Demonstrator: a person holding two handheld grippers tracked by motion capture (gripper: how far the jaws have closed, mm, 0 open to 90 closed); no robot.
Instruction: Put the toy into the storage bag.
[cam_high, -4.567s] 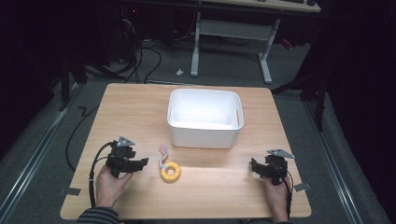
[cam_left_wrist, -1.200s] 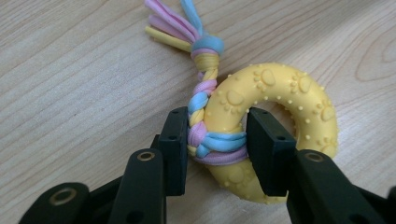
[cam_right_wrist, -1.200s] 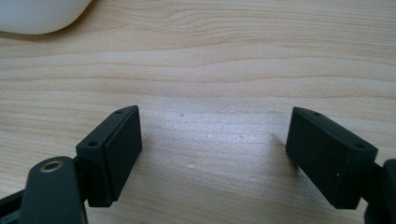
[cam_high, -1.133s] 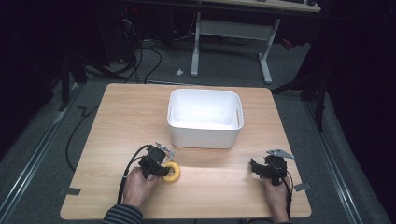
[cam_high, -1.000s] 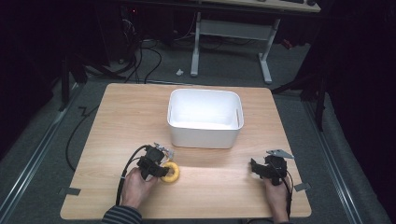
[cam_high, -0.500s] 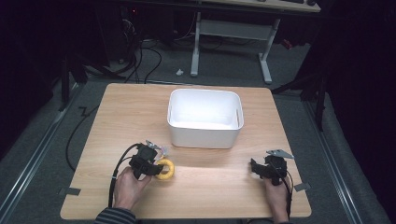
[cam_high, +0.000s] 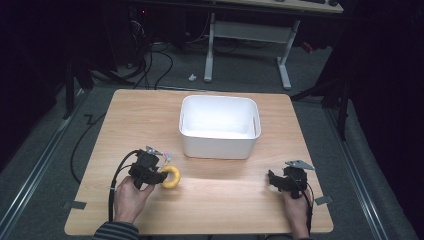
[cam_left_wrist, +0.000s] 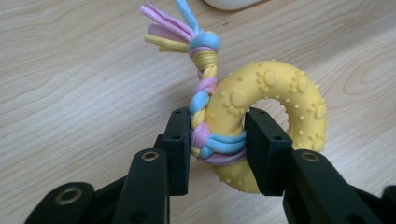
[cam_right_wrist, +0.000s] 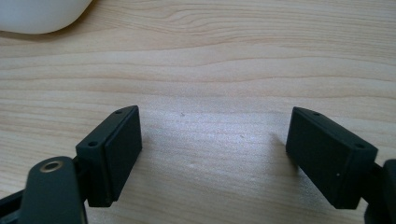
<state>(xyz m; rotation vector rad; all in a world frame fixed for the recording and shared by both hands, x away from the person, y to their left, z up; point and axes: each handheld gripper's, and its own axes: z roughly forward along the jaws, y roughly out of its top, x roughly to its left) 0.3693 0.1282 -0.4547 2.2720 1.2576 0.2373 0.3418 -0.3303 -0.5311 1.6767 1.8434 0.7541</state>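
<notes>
Left gripper (cam_left_wrist: 218, 140) — clamped on ring toy (cam_left_wrist: 266, 107)

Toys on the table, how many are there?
1. A yellow ring toy with a braided rope sits near the table's front left, clamped in the left gripper, in front of the white bin.

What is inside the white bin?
The white bin looks empty: its bare white floor and far walls show. The strip of floor just behind the near wall is hidden by that wall.

A light wooden table (cam_high: 210, 210) carries a white plastic tub (cam_high: 220, 126) near its far middle, standing upright. The table itself stands on grey floor (cam_high: 45, 165).
</notes>
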